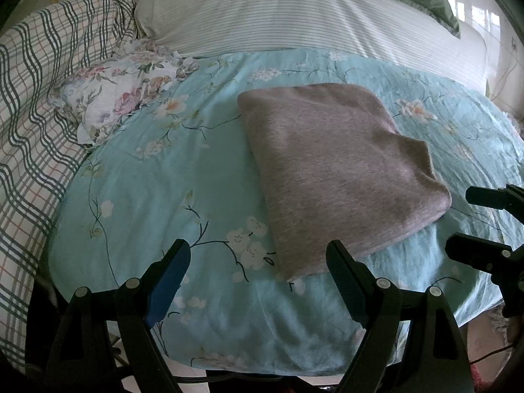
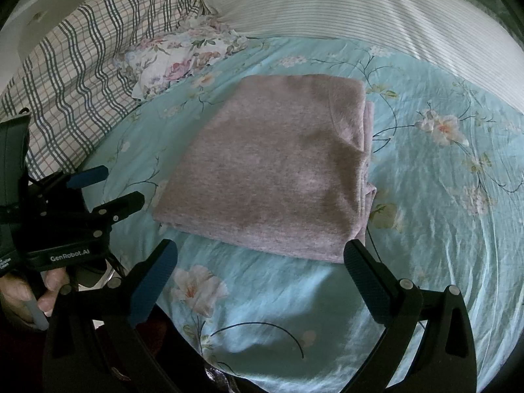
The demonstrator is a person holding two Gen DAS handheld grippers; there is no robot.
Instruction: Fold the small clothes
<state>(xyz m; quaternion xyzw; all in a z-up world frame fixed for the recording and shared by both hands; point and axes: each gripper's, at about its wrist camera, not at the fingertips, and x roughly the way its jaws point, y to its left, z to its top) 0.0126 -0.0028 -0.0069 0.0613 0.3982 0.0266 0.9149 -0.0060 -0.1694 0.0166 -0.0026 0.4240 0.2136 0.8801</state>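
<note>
Right now you are holding both grippers low at the near edge of the bed, and neither one is gripping anything. Your left gripper is standing with its jaws spread wide, blue pads facing inward, and its right-hand finger is sitting just beside the near corner of the folded garment; whether it is touching the cloth I cannot tell. Your right gripper is likewise gaping wide, with its tips hovering just short of the garment's near edge. In the right wrist view your left gripper is showing from the side, jaws parted, with your left hand wrapping its handle.

The garment, a pinkish-grey knit piece, is lying folded into a neat rectangle in the middle of the turquoise floral bedspread. In the right wrist view the stacked layers are showing along the garment's right side. Beyond it, a floral pillow is resting near the plaid quilt on the left, and a striped white bolster is running across the far side of the bed.
</note>
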